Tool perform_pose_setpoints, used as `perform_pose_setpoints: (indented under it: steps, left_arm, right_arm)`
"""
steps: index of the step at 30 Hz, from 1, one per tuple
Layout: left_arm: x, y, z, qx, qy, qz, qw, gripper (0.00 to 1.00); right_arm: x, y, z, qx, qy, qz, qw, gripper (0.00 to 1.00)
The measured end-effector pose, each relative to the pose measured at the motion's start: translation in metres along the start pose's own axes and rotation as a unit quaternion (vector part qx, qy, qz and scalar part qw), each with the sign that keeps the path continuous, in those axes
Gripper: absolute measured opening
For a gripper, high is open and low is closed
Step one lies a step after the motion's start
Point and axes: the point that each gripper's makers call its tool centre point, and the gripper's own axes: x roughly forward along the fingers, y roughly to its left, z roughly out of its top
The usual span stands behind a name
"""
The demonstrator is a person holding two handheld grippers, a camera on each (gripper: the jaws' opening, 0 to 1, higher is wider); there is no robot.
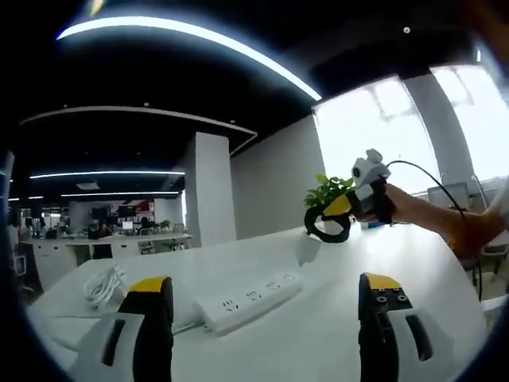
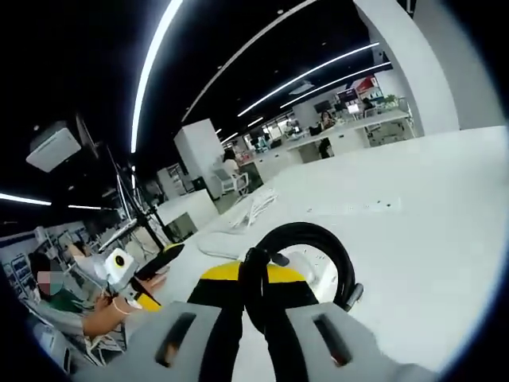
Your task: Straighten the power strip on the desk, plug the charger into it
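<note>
Dark ceiling with bright strip lights [image 1: 191,36]; windows [image 1: 413,127] blown out — heavy fisheye bending at edges, mild softness.

Big white desk [image 1: 318,342] here, with a white power strip [image 1: 250,301] lying angled and a coiled white cable [image 1: 105,284] nearby.

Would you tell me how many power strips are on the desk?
1: the power strip lies on the desk between the left gripper's jaws in its view. Others may lie outside the views.
</note>
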Motion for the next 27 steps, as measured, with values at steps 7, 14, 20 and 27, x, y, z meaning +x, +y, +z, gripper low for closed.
perform_pose_setpoints:
  steps: [7,14,20,27]
  left_arm:
    - [0.017,-0.002,0.002,-0.001,-0.009,0.004,0.9999,0.99]
    - [0.036,-0.004,-0.001,-0.01,-0.009,0.005,0.9999,0.99]
    - [0.05,-0.006,-0.003,-0.009,-0.01,0.006,0.9999,0.99]
    - [0.065,-0.013,-0.006,0.018,-0.009,-0.002,0.9998,0.99]
  right_arm:
    - [0.002,0.003,-0.001,-0.002,0.001,0.0,1.0,0.07]
    - [0.003,0.006,-0.001,-0.003,0.0,0.002,1.0,0.07]
    - [0.004,0.006,0.0,-0.002,-0.003,0.005,1.0,0.07]
    - [0.004,0.01,-0.002,0.0,-0.005,0.008,1.0,0.07]
